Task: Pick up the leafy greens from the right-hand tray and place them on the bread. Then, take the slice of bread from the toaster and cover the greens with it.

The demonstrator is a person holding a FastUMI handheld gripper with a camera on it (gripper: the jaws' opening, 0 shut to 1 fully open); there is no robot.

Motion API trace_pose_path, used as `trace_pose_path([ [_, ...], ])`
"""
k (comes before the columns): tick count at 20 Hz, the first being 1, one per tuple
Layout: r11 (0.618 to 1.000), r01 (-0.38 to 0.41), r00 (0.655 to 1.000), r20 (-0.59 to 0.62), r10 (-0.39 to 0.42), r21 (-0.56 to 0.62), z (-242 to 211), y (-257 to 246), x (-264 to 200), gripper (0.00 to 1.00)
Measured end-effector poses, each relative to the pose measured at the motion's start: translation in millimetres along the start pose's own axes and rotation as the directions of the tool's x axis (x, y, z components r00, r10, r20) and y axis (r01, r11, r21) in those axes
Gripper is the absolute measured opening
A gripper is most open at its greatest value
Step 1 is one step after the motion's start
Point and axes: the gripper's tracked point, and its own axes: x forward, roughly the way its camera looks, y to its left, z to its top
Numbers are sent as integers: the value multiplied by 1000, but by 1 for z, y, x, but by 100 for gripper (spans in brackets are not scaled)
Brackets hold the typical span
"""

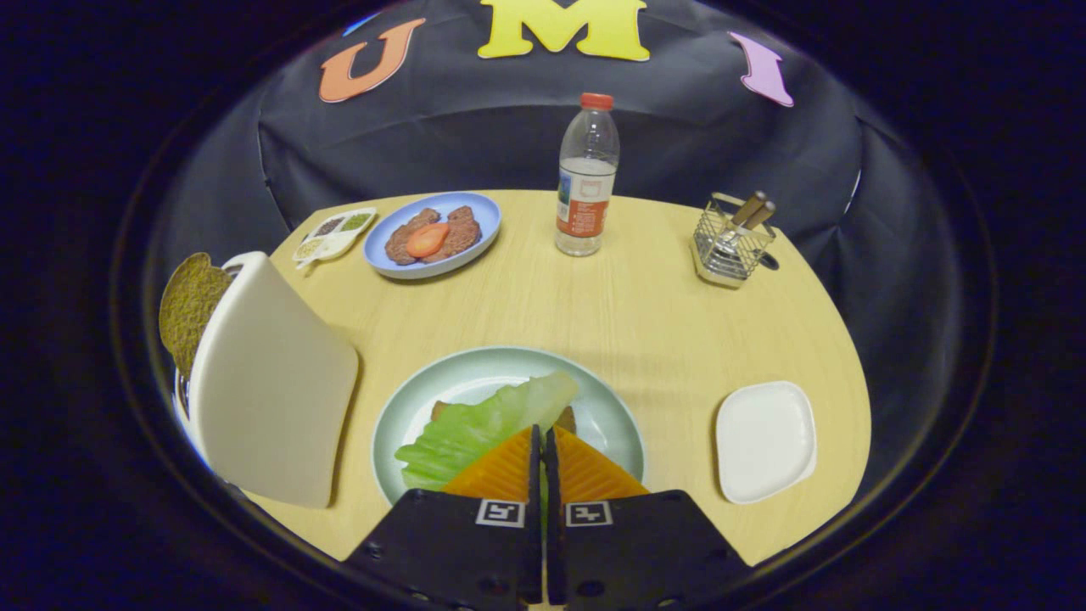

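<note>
Lettuce [475, 428] lies on the bread [567, 417] in the green plate [611, 407], pinched by the closed gripper [540, 445]; lifting without releasing could drag it off.

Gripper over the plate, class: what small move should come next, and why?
Probably open the gripper and let go. Its fingers look pressed together on the greens, which already lie over the bread on the plate. The other slice waits in the toaster.

My wooden tabletop [645, 322], loaded.
Green plate [615, 407] near edge, white tray [765, 441] right, toaster [271, 390] left, blue plate [484, 216], bottle [585, 178], utensil basket [731, 246] far side.
</note>
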Motion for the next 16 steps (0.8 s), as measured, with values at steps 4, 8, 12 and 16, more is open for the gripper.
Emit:
trace_pose_path([
  [4,1000,13,999,38,-14,17,6,-3,-8,31],
  [8,1000,-2,997,82,0,24,9,5,-34,56],
  [12,998,-27,988,153,19,50,18,22,-75,84],
  [16,997,-15,957,291,-8,76,41,38,-121,95],
])
